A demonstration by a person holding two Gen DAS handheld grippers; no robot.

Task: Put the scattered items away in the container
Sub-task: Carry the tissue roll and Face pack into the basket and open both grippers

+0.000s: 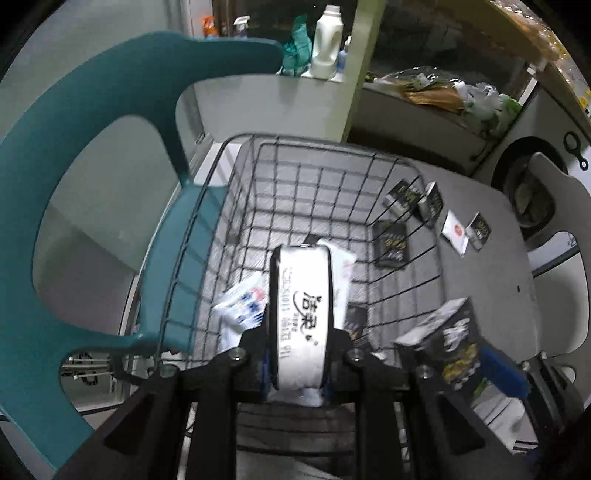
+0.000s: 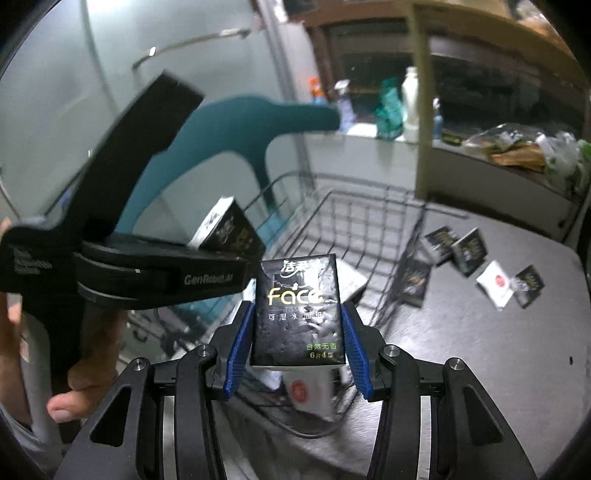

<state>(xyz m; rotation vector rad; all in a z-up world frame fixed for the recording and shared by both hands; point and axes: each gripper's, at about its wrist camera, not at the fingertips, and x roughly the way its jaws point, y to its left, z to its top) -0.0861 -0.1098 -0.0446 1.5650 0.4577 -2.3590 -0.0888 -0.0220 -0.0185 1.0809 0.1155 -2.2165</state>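
In the left wrist view, a few packets are seen already inside the wire basket (image 1: 295, 177), above which a tissue pack (image 1: 301, 317) is clamped in the left tool (image 1: 301, 350) and a black tissue pack (image 2: 297, 310) in the right tool (image 2: 295, 339), while several small packets (image 1: 458, 230) are left on the desk (image 1: 498, 266) beside the basket.

place: home laundry corner | evidence: washing machine (image 1: 532, 192), detergent bottle (image 1: 327, 40), spray bottles (image 1: 242, 27)
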